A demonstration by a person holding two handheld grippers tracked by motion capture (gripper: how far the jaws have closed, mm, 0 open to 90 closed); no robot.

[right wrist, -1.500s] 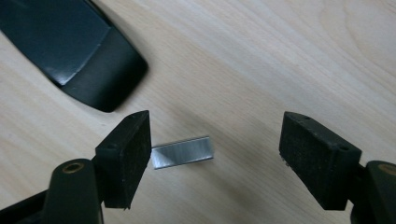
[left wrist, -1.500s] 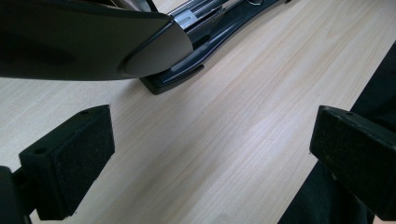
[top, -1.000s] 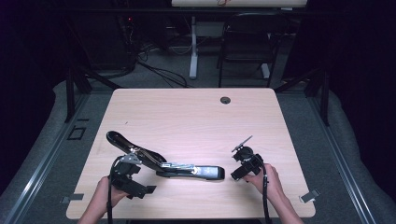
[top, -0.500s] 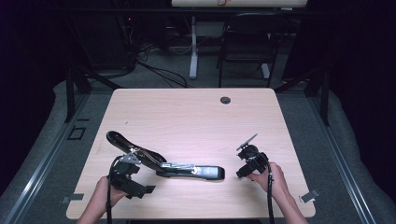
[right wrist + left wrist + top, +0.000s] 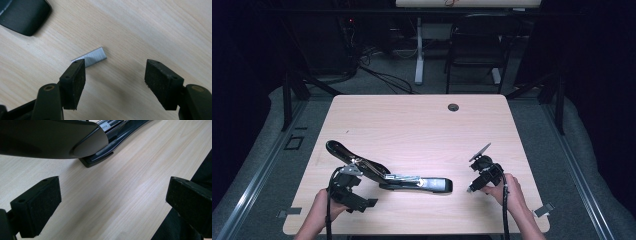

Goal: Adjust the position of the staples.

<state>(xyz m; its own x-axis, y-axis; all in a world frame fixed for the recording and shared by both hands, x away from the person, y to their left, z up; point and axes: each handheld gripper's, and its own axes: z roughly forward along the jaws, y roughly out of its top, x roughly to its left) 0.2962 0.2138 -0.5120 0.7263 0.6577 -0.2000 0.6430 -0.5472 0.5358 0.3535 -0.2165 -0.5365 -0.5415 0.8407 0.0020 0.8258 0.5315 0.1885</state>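
A black stapler [image 5: 422, 184] lies swung open on the wooden table [image 5: 412, 125], its top arm [image 5: 352, 157] stretched out to the left. My left gripper [image 5: 354, 189] stands open beside that arm. In the left gripper view the wide-apart pads [image 5: 37, 205] frame bare wood, with the stapler's top [image 5: 50, 137] just above them. My right gripper [image 5: 474, 186] is open at the right of the stapler's front end [image 5: 22, 15]. Its jaws have just been closing a little. A short silver staple strip [image 5: 93, 57] lies flat just past the left pad [image 5: 75, 82], not between the pads.
A round cable hole [image 5: 453, 107] sits near the table's far edge. Beyond the table are a chair [image 5: 472, 55], a white desk leg [image 5: 418, 50] and cables on the dark floor. The table's front edge runs close to both hands.
My right gripper has shifted slightly to the right, away from the stapler's end. The left gripper and the stapler have stayed put.
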